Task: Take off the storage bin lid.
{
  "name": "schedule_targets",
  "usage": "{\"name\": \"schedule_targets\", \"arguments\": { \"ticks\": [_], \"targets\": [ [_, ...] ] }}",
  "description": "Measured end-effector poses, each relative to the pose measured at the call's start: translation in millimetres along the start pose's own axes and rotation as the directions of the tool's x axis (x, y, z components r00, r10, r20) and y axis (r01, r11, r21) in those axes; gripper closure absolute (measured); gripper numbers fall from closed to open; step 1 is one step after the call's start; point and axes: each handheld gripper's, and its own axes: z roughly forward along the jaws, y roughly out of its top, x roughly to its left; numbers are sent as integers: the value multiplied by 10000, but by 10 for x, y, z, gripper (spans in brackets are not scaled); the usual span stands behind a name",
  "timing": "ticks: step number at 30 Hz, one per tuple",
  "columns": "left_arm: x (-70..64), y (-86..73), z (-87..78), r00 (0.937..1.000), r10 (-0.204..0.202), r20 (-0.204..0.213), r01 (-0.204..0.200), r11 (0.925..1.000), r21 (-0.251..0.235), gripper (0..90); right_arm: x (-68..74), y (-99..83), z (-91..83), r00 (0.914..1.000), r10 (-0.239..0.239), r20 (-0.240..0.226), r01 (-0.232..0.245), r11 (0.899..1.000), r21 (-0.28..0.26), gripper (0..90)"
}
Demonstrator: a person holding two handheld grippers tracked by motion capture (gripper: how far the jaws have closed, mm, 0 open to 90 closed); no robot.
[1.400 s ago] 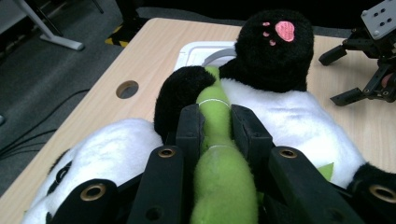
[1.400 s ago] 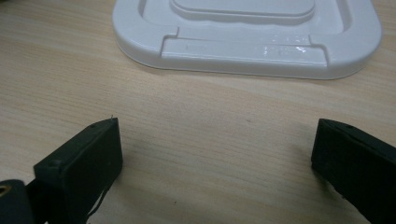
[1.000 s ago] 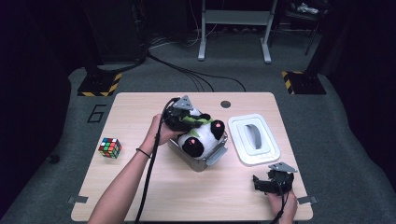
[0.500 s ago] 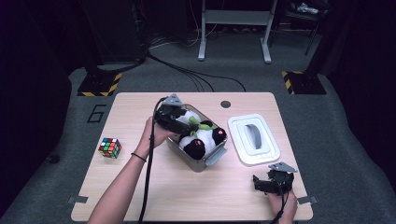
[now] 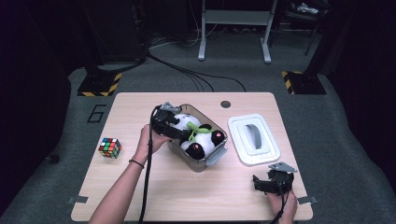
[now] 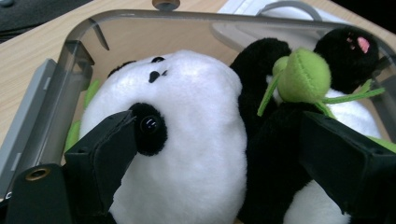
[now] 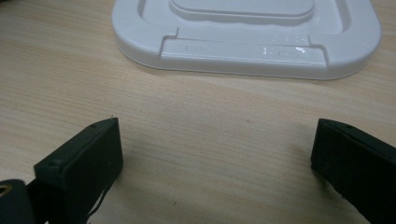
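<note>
A black-and-white plush panda toy (image 5: 196, 135) with a green fabric sprig (image 6: 304, 77) is seen lying inside a clear grey plastic storage box (image 5: 212, 158), which is set near the middle of the light wooden desk (image 5: 140, 191), slightly toward its far edge. The left gripper (image 5: 184, 135) is held over the near-left rim of the box, its two black jaws spread wide apart on either side of the toy; in the left gripper view one jaw is seen beside the white head at the black eye patch and the other beside the black body, and whether either jaw touches the plush cannot be told. The toy is not clamped. The white rectangular plastic lid (image 5: 253, 138) with a grey handle is laid flat on the desk just beside the box, toward the right edge. The right gripper (image 5: 267, 183) is held low near the near-right corner of the desk, well apart from the box; in the right gripper view its jaws are seen spread wide over bare wood, with nothing between them and the edge of the lid (image 7: 243, 37) ahead of them. A multicoloured puzzle cube (image 5: 109, 147) is placed near the left edge of the desk, well apart from the box.
</note>
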Motion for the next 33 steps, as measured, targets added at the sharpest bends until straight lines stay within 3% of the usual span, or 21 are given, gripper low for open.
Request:
{"name": "schedule_targets", "arguments": {
  "ticks": [4, 10, 13, 22, 25, 28, 33],
  "targets": [
    [-72, 25, -157, 9996, -73, 274, 85, 9990, -443, 113, -1, 1, 1, 10000, -13, -1, 13, 10000, 2, 13],
    [-255, 52, -230, 9985, 140, 535, -127, 9996, -242, 48, 0, 1, 1, 10000, -9, 7, 9, 10000, 1, 13],
    [-401, 52, -244, 9957, 226, 893, -218, 9997, -94, 23, 0, 0, 1, 10000, -8, 6, 8, 10000, -2, 13],
    [-591, -68, 11, 9967, 805, 28, -804, 9908, 1090, 6, 0, 0, 1, 10000, -8, 6, 8, 10000, 2, 13],
    [-564, -98, 54, 9979, 583, 274, -610, 9918, 1123, 5, 1, 0, 1, 10000, -4, 9, 4, 10000, -2, 13],
    [-516, -64, -37, 9977, 441, 507, -472, 9969, 635, 20, 0, 1, 1, 10000, -10, 7, 10, 10000, 1, 13],
    [-324, 38, -100, 9998, 152, -130, -147, 9993, 334, 36, 0, 1, 1, 10000, -14, 4, 14, 10000, 2, 13]
  ]
}}
